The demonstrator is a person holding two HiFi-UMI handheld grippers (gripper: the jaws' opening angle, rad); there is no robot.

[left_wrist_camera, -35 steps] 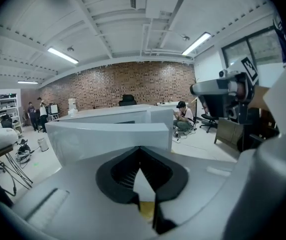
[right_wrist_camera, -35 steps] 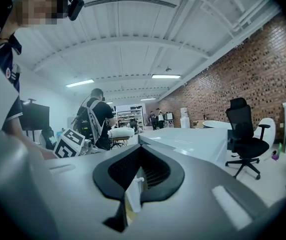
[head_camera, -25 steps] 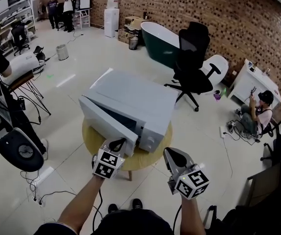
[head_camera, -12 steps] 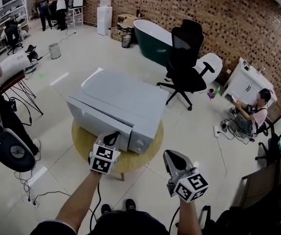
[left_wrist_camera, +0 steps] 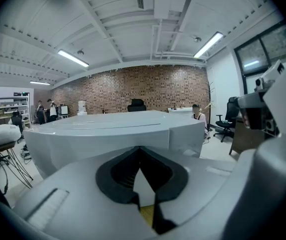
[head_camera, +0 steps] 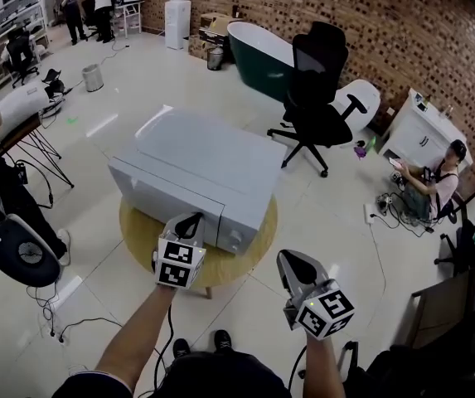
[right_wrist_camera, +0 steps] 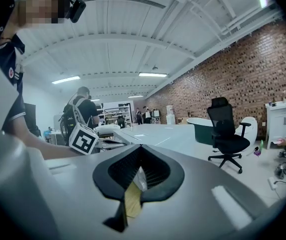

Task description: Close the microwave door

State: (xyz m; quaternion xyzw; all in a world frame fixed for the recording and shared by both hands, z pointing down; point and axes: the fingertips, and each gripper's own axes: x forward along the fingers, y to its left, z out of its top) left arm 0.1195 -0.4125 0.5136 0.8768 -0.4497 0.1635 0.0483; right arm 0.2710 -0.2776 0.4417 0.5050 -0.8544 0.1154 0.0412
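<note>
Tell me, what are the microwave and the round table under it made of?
The microwave looks like painted metal or maybe plastic: its shell is smooth, pale grey and matte, with flat panels. The round table looks like wood, or a wood-look top: it is a warm yellowish tan with a flat, even surface.

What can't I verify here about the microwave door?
- Latch: in the head view the microwave door looks flush, but its seam is too small to confirm.
- Contact: the left gripper hides with its own body whether its jaws touch the door.
- Door's lower front: left gripper view, covered by the gripper's body.
</note>
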